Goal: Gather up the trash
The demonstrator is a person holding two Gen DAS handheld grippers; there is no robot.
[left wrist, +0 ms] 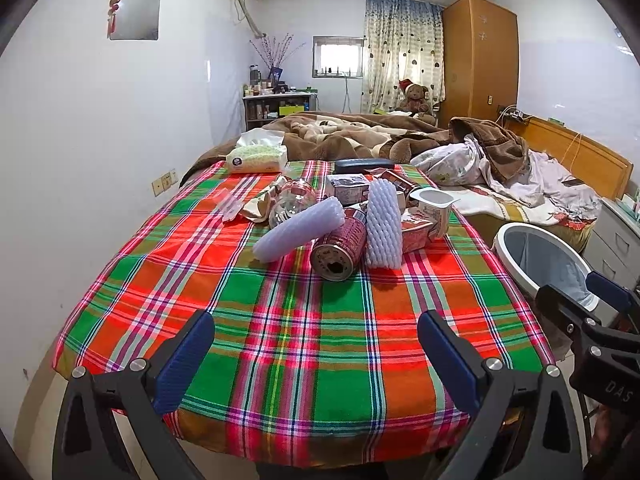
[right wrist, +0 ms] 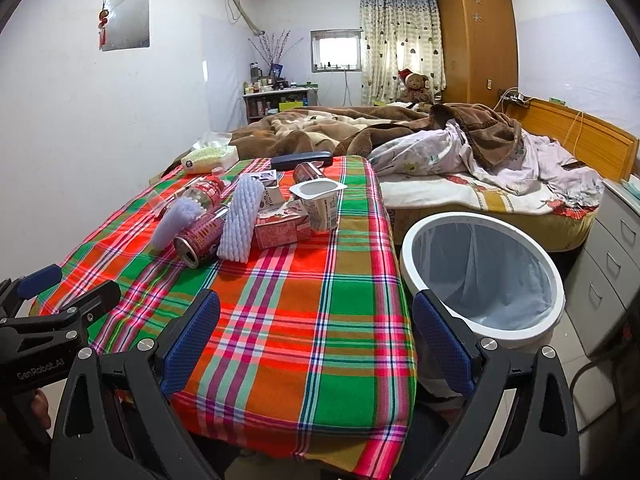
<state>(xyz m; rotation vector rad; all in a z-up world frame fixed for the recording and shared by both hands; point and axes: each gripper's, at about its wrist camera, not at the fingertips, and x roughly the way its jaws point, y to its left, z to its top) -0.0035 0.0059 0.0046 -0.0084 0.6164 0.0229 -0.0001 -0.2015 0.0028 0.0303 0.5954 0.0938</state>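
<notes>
Bedroom with white walls, unmade bed (right wrist: 460, 152) and wooden wardrobe (right wrist: 476, 36) behind; plaid-covered tabletop (left wrist: 304, 340) up front, white lined bin (right wrist: 480, 272) standing on the floor just off its right edge.

Nothing collected yet, judging by the bin: liner visible down to the bottom, no trash seen inside. All of the litter heaped toward the far half of the tabletop, well apart from the near edge:
- red drink can (left wrist: 338, 246) on its side, open mouth facing the near edge
- two white foam fruit nets, one (left wrist: 298, 228) left of the can, one (left wrist: 384, 228) leaning at its right
- pink drink carton (right wrist: 282, 226) and empty yogurt cup (right wrist: 320, 200) toward the right edge
- clear plastic bottle with red label (left wrist: 290, 200), crumpled wrappers (left wrist: 260, 204) and a second can (right wrist: 306, 172) farther back
- tissue pack (left wrist: 256, 158) and dark case (left wrist: 364, 166) at the far edge (probably not trash, only a guess)

Whole job left, then: every piece to be lifted and dropped over the right edge into the bin.

Left tongs (left wrist: 316, 352) spread wide, holding nothing, hovering over the near edge. Right tongs (right wrist: 316, 344) likewise released and empty, near the near right corner, one finger in front of the bin rim.

Writing: "GenRobot.AI" legible on the left tool body in the right wrist view; "DAS" on the right tool body in the left wrist view. Print on can, carton and cup too small and blurred to read.
</notes>
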